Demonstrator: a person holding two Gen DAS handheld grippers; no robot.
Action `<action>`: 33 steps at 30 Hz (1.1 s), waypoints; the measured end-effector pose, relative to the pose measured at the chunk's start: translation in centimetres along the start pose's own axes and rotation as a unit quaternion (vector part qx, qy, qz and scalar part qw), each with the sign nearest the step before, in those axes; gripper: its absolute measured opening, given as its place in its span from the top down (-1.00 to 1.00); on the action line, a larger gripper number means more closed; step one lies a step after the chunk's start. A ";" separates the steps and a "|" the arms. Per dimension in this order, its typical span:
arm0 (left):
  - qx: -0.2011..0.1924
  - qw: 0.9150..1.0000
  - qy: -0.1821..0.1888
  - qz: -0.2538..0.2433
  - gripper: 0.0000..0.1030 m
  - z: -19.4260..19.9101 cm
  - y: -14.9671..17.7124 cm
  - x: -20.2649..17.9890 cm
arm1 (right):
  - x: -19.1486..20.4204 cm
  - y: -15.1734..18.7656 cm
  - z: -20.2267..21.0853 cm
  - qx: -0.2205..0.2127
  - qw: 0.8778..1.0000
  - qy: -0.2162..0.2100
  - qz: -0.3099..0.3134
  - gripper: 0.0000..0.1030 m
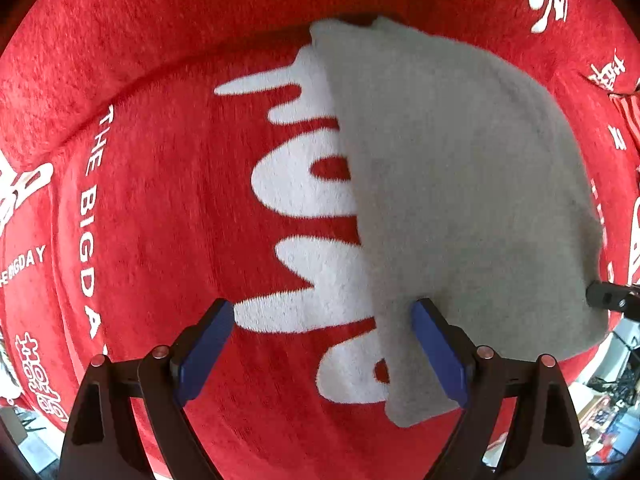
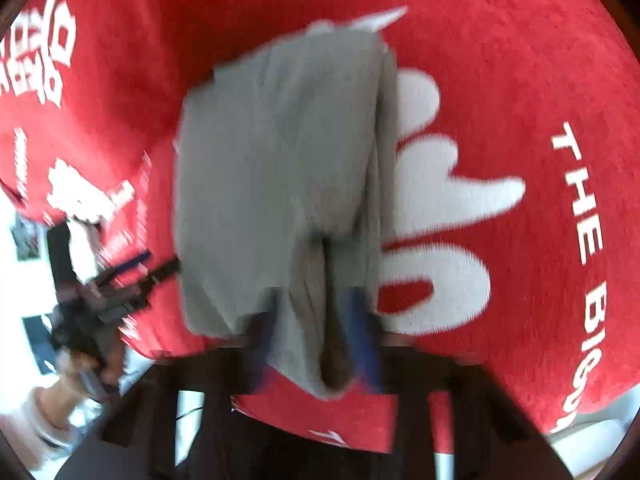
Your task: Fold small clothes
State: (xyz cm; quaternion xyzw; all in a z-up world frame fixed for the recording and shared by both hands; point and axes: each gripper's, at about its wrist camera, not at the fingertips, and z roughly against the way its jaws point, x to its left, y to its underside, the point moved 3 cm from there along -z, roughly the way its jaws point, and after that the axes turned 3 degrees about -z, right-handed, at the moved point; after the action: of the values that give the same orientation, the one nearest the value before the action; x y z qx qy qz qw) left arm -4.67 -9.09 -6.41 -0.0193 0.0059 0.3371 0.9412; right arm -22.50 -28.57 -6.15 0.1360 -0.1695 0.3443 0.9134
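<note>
A small grey garment (image 1: 460,184) lies on a red plush blanket (image 1: 160,208) with white lettering. My left gripper (image 1: 324,344) is open, its blue pads (image 1: 204,352) spread wide; the right pad touches the garment's near left edge, with nothing between the jaws. In the blurred right wrist view my right gripper (image 2: 316,320) is shut on the grey garment (image 2: 276,168), pinching a bunched fold of its near edge and lifting it. The left gripper (image 2: 116,292) shows at the garment's left side there. The tip of the right gripper (image 1: 612,298) shows at the left wrist view's right edge.
The red blanket (image 2: 500,80) covers the whole work surface, with a raised fold along its far side. Past its near edges, a cluttered floor (image 1: 612,400) shows at the lower right. A person's hand (image 2: 60,396) holds the left gripper.
</note>
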 end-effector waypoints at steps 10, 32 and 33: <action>0.008 1.000 0.022 -0.007 -0.78 -0.5 2.1 0.4 | -3.8 2.0 -0.9 -0.010 0.998 0.027 -0.063 0.59; -0.020 0.999 0.010 -0.031 -0.78 3.4 4.0 2.9 | -0.7 5.8 4.4 -0.104 0.983 0.078 -0.126 -0.05; -0.019 0.999 0.008 -0.031 -0.78 3.1 3.7 2.8 | -0.6 5.8 4.4 -0.104 0.984 0.077 -0.122 -0.07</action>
State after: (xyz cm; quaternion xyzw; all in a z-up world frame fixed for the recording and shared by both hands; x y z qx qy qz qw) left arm -4.92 -4.33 -3.46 -0.0397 0.0063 0.3073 0.9508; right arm -27.80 -26.35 -1.65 0.0333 -0.1152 0.2201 0.9681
